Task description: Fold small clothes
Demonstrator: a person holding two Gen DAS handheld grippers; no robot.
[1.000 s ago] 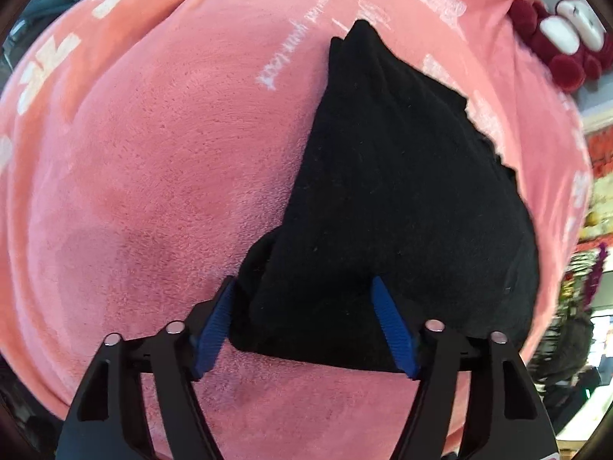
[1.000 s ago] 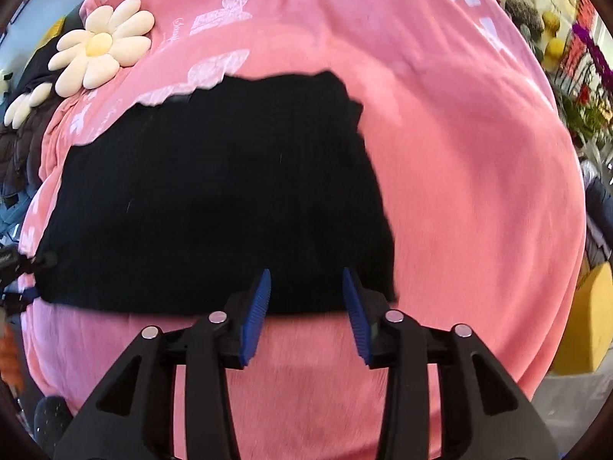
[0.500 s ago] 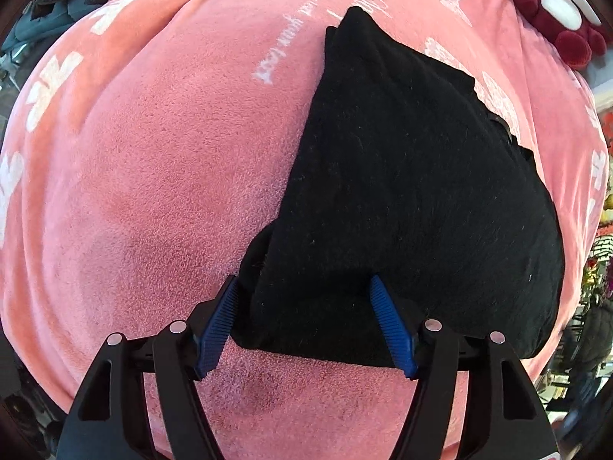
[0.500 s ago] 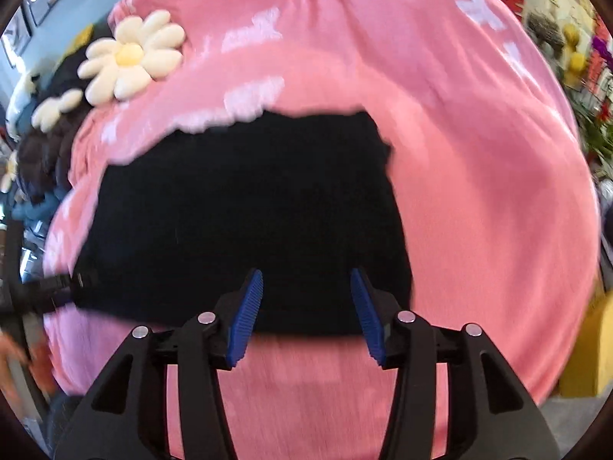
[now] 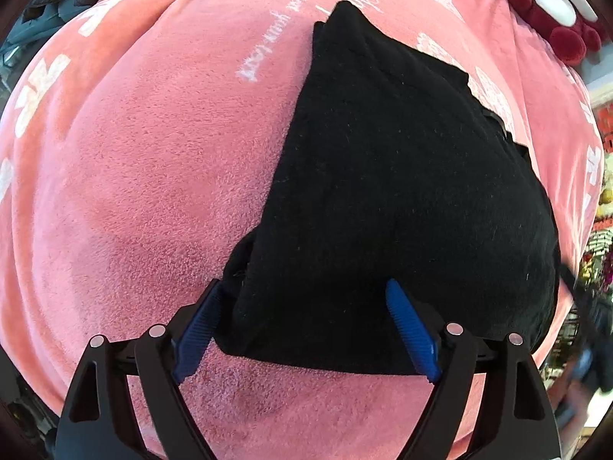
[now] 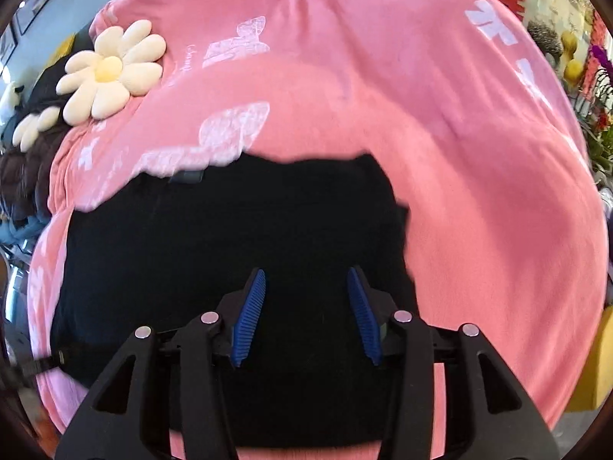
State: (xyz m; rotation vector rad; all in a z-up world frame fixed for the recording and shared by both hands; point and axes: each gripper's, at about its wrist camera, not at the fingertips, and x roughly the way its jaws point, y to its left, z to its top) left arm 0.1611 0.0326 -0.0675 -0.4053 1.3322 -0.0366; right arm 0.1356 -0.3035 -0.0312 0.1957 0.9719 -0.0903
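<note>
A pink fleece blanket point(image 5: 153, 176) with white print covers the surface, a daisy-shaped cushion point(image 6: 111, 69) lying toward its far left edge. The folded black garment point(image 5: 383, 191) lies flat on it, tapering to a far corner in the left wrist view, its long axis running away from that camera. The left gripper point(image 5: 302, 303) has its jaws opening wide, straddling the garment's near corner. The right gripper point(image 6: 306, 295) hovers over the cloth, jaws partly apart and opening, gripping nothing.

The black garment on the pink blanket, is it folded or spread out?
Folded: the black garment lies compact on the pink blanket, layered edges showing at its near corner.
</note>
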